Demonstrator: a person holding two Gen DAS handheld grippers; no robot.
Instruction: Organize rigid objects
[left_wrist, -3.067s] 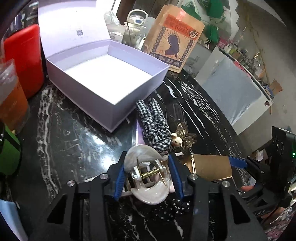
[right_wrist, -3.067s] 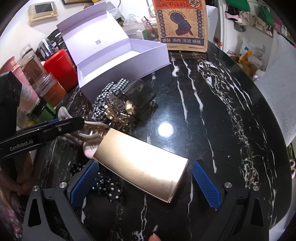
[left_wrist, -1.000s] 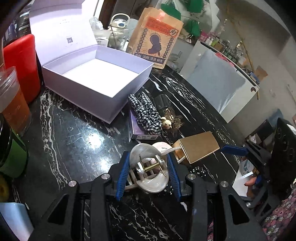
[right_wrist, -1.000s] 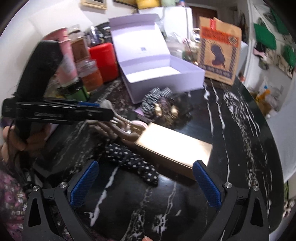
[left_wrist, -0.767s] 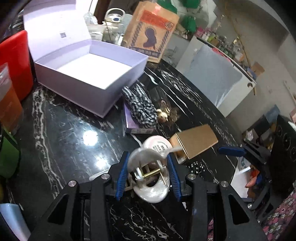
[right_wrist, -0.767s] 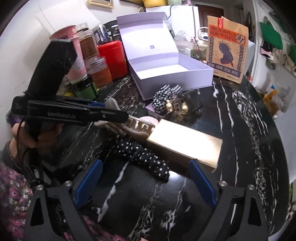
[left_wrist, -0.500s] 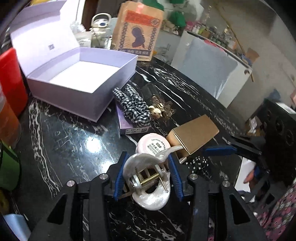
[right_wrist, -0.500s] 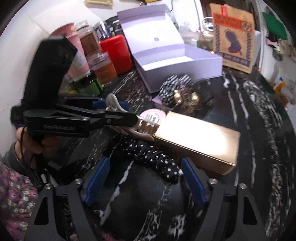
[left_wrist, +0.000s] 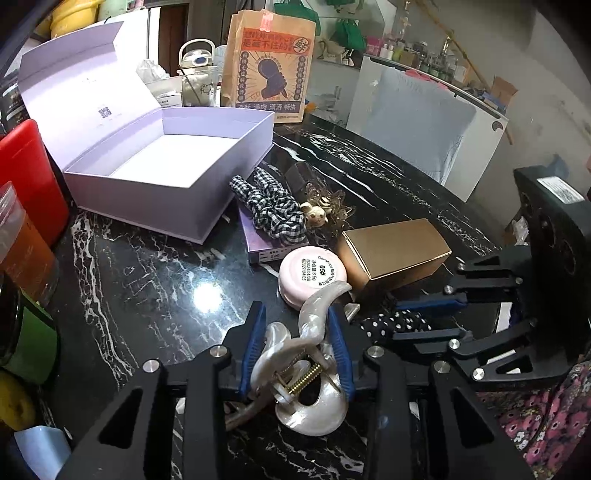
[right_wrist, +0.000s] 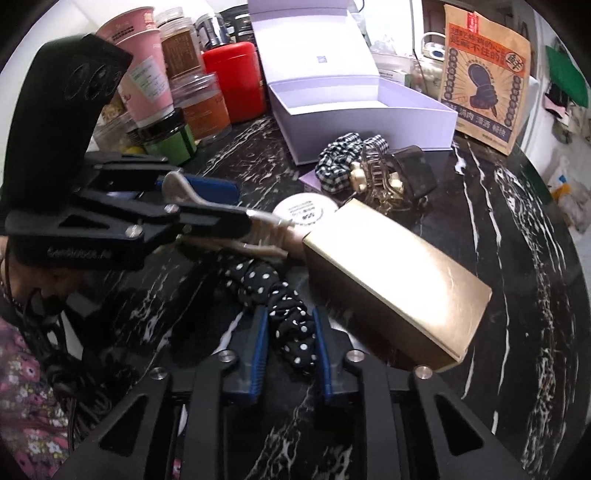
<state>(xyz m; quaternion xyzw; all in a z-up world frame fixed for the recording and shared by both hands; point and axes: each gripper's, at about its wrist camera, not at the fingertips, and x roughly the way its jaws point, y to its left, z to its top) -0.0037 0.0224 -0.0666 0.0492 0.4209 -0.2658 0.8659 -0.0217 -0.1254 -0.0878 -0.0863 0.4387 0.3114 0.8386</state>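
Note:
My left gripper (left_wrist: 295, 332) is shut on a pearly white hair claw (left_wrist: 306, 373), held above the black marble table; it also shows in the right wrist view (right_wrist: 221, 218). My right gripper (right_wrist: 288, 332) is shut on a black polka-dot scrunchie (right_wrist: 280, 302), which lies on the table beside a gold box (right_wrist: 395, 280). The open lilac box (left_wrist: 166, 162) stands empty at the back left. A pink round compact (left_wrist: 312, 273), a checked scrunchie (left_wrist: 273, 206) on a small purple box, and a brown hair claw (right_wrist: 373, 184) lie between.
A red canister (right_wrist: 236, 81), jars and cups (right_wrist: 147, 74) line the left side. A brown paper bag (left_wrist: 269, 62) stands behind the lilac box. A dark clear case (right_wrist: 413, 170) lies by the brown claw. The table edge curves at the right.
My right gripper was wide open around the gold box; it has moved left and down and shut on the polka-dot scrunchie. My left gripper still holds the white claw, tilted more.

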